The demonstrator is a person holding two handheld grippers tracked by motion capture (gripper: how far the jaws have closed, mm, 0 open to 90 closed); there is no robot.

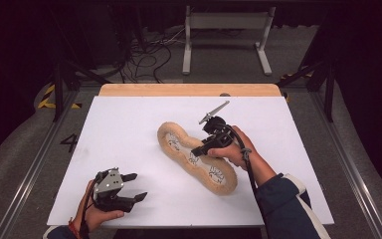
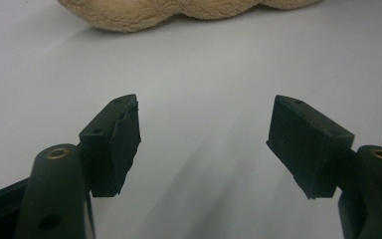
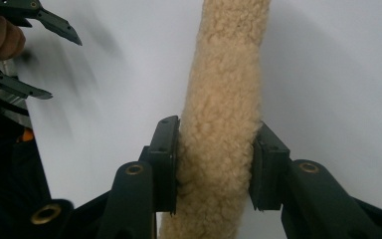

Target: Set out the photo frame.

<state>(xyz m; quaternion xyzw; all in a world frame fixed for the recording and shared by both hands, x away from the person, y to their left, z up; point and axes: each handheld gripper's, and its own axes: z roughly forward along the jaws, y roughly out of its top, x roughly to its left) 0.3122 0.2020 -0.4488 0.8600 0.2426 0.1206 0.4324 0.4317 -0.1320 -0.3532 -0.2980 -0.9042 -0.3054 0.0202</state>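
Fleece thing: a tan, woolly, peanut-shaped piece (image 1: 197, 157) lies near the middle of the white counter (image 1: 129, 124), running aslant from upper left to lower right in the high view. Its inner faces look pale with dark markings; I can't read them.

Right claw: the right claw (image 1: 205, 149) sits over the waist of the fleece piece, held by the person's right hand (image 1: 234, 148). In the right gripper view its two black pads press on either side of a thick woolly edge (image 3: 224, 129), which stands up between them and runs away from the camera. So it is partly closed, clamped on that fleece.

Left claw: the left claw (image 1: 132, 186) rests low at the near left part of the counter, in the person's left hand (image 1: 97, 211). Its jaws stand wide apart, and bare white surface lies between them in the left gripper view (image 2: 204, 144). It grips nothing.

Gap between the two: the left claw is well apart from the fleece piece; the woolly rim (image 2: 179, 12) lies farther off, at the top of the left gripper view.

Right arm: a dark blue sleeve (image 1: 283, 209) comes in from the lower right.

Beyond the counter: a wooden strip (image 1: 189, 90) edges the far side, with cables (image 1: 146, 57) on the floor behind.
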